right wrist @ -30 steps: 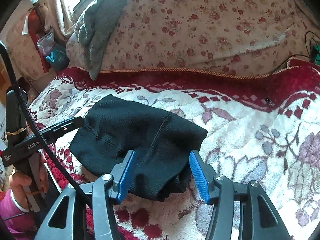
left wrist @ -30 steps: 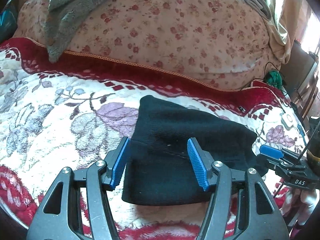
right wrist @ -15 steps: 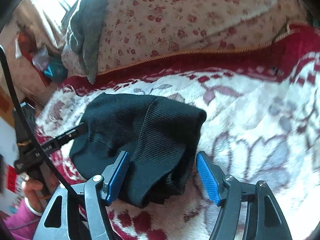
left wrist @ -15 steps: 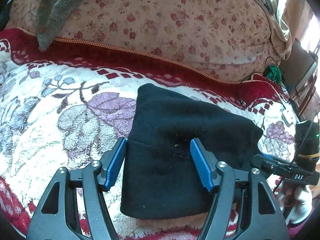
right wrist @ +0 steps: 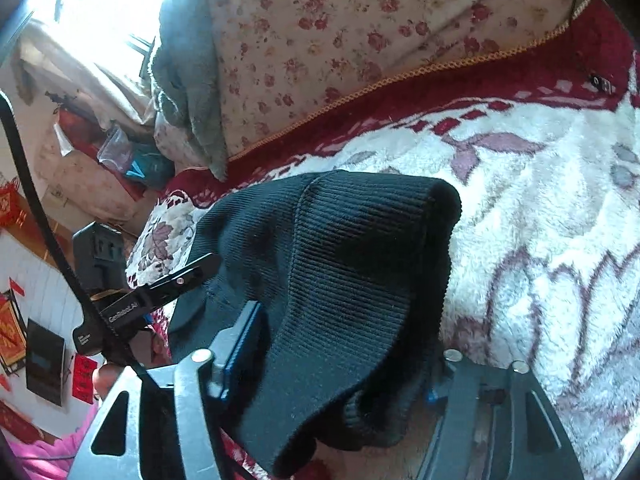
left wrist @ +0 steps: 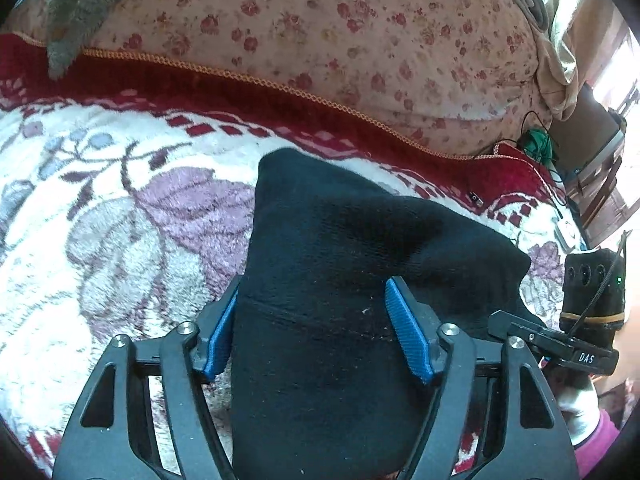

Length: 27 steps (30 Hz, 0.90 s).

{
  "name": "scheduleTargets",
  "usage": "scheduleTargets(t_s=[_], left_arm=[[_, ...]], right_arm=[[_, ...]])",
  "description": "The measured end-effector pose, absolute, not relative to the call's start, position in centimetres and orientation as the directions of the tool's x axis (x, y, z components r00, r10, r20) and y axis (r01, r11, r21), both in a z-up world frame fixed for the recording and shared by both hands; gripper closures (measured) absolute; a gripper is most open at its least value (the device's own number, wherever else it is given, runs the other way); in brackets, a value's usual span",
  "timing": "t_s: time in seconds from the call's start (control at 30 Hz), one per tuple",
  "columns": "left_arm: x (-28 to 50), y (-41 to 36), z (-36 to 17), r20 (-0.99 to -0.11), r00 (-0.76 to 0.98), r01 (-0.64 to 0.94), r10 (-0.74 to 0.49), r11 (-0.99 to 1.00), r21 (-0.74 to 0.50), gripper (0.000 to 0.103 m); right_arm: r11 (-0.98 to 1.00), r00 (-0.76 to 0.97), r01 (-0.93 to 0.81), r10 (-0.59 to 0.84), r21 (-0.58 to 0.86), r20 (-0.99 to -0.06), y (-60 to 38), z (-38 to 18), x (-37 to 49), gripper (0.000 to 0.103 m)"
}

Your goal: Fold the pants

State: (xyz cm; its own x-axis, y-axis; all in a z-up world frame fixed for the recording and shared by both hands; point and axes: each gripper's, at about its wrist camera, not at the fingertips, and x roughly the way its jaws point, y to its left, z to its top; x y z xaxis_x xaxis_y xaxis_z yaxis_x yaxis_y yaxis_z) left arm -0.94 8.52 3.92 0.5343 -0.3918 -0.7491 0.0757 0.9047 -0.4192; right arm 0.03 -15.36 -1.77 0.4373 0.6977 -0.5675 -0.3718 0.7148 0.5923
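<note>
The black ribbed pants [left wrist: 332,300] are bunched on a floral blanket [left wrist: 100,220], straddled by both wide-open grippers [left wrist: 316,324] [right wrist: 340,356]; nothing is clamped.

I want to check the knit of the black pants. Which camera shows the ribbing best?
The right wrist view: the black pants fill its centre in good light, so the ribs and the rolled folded edge read clearly. In the left wrist view the pants look like a flat dark mass between the gripper's fingers, with only a faint seam.
</note>
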Motion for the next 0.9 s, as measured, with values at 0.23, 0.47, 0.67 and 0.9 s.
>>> scheduleTargets(t_s=[0.23, 0.47, 0.67, 0.9], left_arm=[[-2.1, 8.4, 5.8, -0.725, 0.578, 0.106, -0.376, 0.915, -0.390, 0.062], [-3.6, 10.5, 9.3, -0.679, 0.652, 0.085, -0.337, 0.923, -0.376, 0.065], [-5.3, 14.8, 11.8, -0.671, 0.700, 0.015, -0.243, 0.945, -0.327, 0.065], [-7.4, 20.7, 11.9, -0.678, 0.721, -0.100, -0.140, 0.948, -0.302, 0.065]], right_arm=[[0.706, 0.457, -0.426, 0.708, 0.565, -0.539, -15.2, -0.1, -0.6, 0.062], [0.691, 0.463, -0.494, 0.723, 0.528, -0.513, -13.0, 2.8, -1.0, 0.064], [0.643, 0.424, -0.571, 0.763, 0.510, -0.488, -8.6, 4.8, -0.6, 0.064], [0.585, 0.353, -0.644, 0.799, 0.494, -0.487, -1.6, 5.4, 0.3, 0.064]])
